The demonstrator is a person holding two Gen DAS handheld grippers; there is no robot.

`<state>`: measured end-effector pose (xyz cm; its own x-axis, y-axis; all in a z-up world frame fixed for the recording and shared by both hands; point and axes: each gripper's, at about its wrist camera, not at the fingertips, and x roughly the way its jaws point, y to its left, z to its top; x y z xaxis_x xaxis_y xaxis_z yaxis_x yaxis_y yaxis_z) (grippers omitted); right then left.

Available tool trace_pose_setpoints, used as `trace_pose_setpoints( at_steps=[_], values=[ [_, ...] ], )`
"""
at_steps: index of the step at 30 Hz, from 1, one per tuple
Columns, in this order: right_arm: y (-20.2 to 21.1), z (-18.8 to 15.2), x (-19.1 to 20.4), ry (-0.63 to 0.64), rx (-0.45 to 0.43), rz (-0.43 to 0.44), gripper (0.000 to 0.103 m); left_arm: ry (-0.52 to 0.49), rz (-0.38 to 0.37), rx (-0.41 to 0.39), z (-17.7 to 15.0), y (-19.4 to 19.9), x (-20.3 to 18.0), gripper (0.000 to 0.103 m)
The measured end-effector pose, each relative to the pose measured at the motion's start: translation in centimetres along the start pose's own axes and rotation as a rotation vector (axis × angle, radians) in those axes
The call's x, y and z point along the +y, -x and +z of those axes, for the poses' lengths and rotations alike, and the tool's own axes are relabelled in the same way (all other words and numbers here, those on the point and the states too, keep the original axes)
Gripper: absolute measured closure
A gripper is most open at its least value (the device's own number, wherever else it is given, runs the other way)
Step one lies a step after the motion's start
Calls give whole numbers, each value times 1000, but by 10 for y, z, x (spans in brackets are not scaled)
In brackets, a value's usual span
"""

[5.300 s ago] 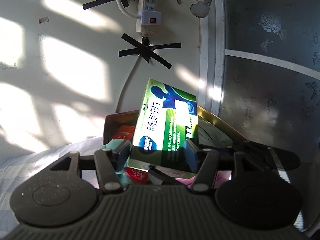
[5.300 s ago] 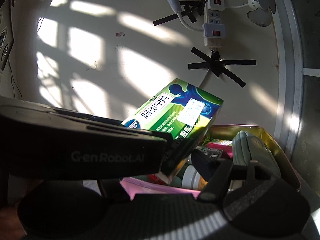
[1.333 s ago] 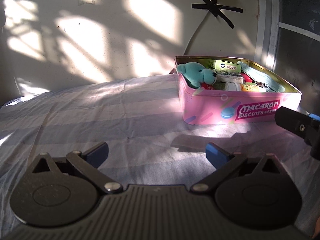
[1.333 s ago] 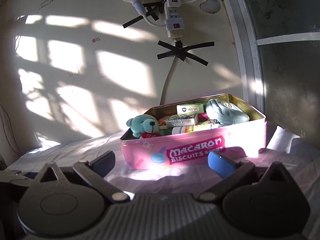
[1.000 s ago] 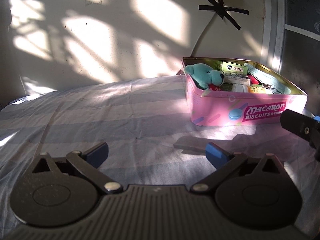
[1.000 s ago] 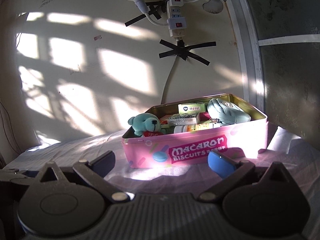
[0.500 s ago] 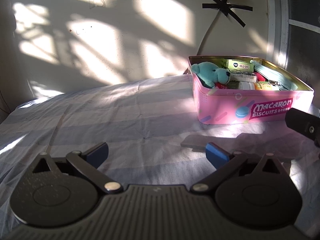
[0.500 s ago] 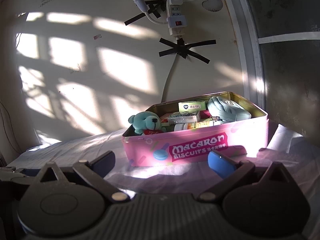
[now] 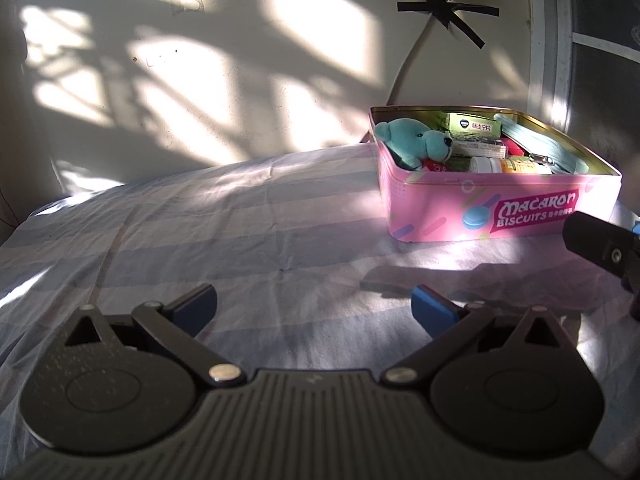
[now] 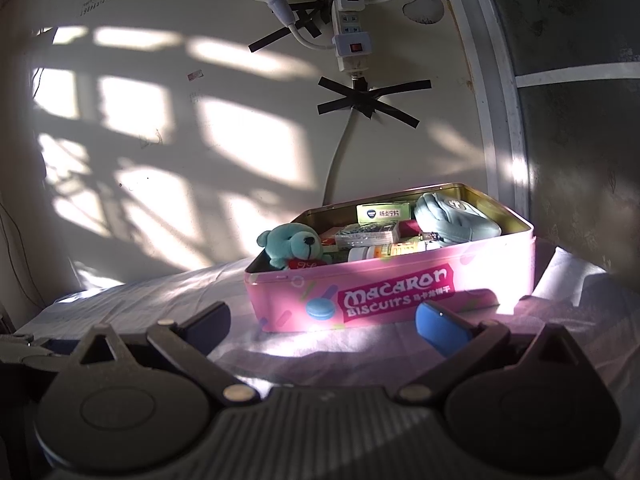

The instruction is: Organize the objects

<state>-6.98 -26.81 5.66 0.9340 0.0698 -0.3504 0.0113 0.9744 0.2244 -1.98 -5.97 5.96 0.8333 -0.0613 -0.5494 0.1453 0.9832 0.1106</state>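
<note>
Between the spread blue pads of the left gripper (image 9: 314, 308) nothing is being held; the right gripper (image 10: 322, 322) is likewise being kept wide apart and empty. Ahead and to the right of the left gripper, and directly ahead of the right one, the pink Macaron Biscuits tin (image 10: 394, 294) is being rested on the striped bedsheet (image 9: 192, 224), near the wall. Inside it a teal teddy bear (image 10: 294, 246), a green medicine box (image 10: 384, 213), a small bottle (image 10: 370, 253) and a pale blue zip pouch (image 10: 452, 220) are being kept packed together. The tin is being judged stiff, smooth and fairly light; its thin rim or a short wall is being judged the best hold, since the glossy sides could slip. The bear is being judged soft and compressible, the cardboard box crushable. Compared with five seconds ago, the green box is no longer being pinched by the left gripper but is lying in the tin, and both grippers are being held farther back.
</note>
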Motion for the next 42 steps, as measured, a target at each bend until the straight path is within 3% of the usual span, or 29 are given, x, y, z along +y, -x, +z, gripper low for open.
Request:
trace_pose_setpoints(
  at_steps=[42],
  values=[
    [1, -1, -1, -3, 3, 0, 0, 25, -10, 54, -2, -6, 0, 0]
  ],
)
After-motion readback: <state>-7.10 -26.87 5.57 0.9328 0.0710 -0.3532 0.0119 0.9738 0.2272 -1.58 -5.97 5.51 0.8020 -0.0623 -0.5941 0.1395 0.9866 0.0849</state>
